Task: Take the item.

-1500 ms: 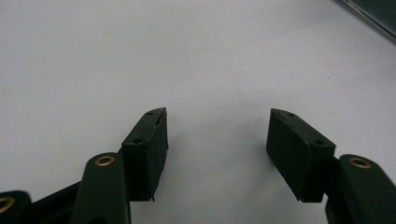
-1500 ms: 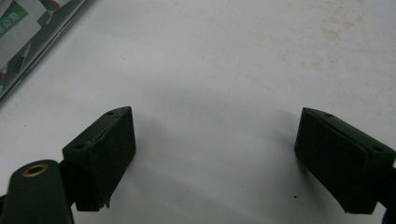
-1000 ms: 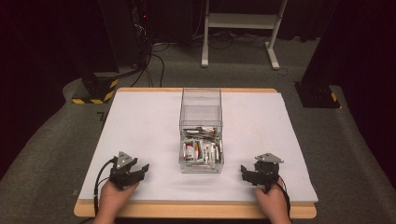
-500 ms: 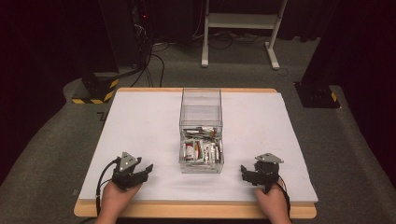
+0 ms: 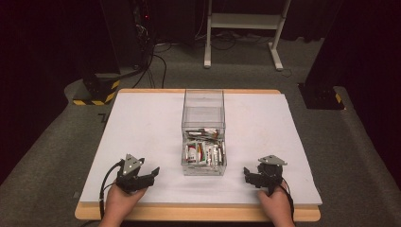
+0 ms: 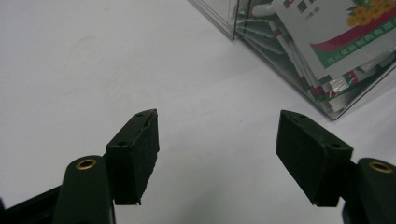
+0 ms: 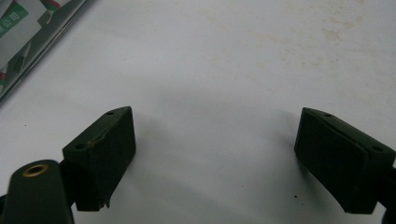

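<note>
A clear plastic box [image 5: 203, 124] stands in the middle of the white table top [image 5: 142, 127], its near half holding several white sachets [image 5: 203, 152] with red and green print. My left gripper [image 5: 152, 173] rests near the front edge, left of the box, jaws pointing toward it. Its jaws have just been opening and stand wide with nothing between them [image 6: 217, 116]; the box corner [image 6: 280, 56] lies ahead to the right. My right gripper [image 5: 248, 176] sits right of the box, open over bare table [image 7: 215, 112], with the box edge [image 7: 28, 32] at far left.
The far half of the box looks empty. The table's wooden rim [image 5: 198, 213] runs under both hands. Beyond the table are grey carpet, a white stand [image 5: 246, 28], black stands and cables [image 5: 151, 61] on the floor.
The left gripper has shifted a little toward the box and lifted slightly, and its jaws stand wider than before. The right gripper and the box have not moved.
</note>
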Demonstrator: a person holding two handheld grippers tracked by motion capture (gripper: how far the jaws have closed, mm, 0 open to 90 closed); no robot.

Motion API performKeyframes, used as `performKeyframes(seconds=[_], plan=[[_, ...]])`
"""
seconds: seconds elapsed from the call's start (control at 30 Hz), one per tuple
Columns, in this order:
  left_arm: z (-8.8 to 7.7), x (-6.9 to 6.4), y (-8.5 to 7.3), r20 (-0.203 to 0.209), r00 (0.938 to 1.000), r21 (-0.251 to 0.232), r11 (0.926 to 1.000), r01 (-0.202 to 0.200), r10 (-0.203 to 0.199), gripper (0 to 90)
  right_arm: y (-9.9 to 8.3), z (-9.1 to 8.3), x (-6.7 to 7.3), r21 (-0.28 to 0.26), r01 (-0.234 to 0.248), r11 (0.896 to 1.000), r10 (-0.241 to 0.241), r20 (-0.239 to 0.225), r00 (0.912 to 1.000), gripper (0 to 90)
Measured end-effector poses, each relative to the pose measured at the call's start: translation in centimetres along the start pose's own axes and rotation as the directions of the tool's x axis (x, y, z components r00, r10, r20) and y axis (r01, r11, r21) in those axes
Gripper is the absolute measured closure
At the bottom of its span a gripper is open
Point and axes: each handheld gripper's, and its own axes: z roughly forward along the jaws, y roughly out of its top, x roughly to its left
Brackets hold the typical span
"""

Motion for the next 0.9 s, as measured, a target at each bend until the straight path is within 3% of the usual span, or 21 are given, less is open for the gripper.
performKeyframes(seconds=[0.63,0.9], plan=[[-1.3,-1.8,1.4,0.070,0.9976,-0.060,0.9982,0.005,-0.001,30.5,0.0,0.0,0.0,0.002,0.000,1.000,0.000,0.000,1.0000,12.5],[-1.2,-2.4,1.7,0.070,0.9975,-0.063,0.9980,-0.004,0.008,30.7,0.0,0.0,0.0,0.001,-0.001,1.000,0.001,0.000,1.0000,12.5]])
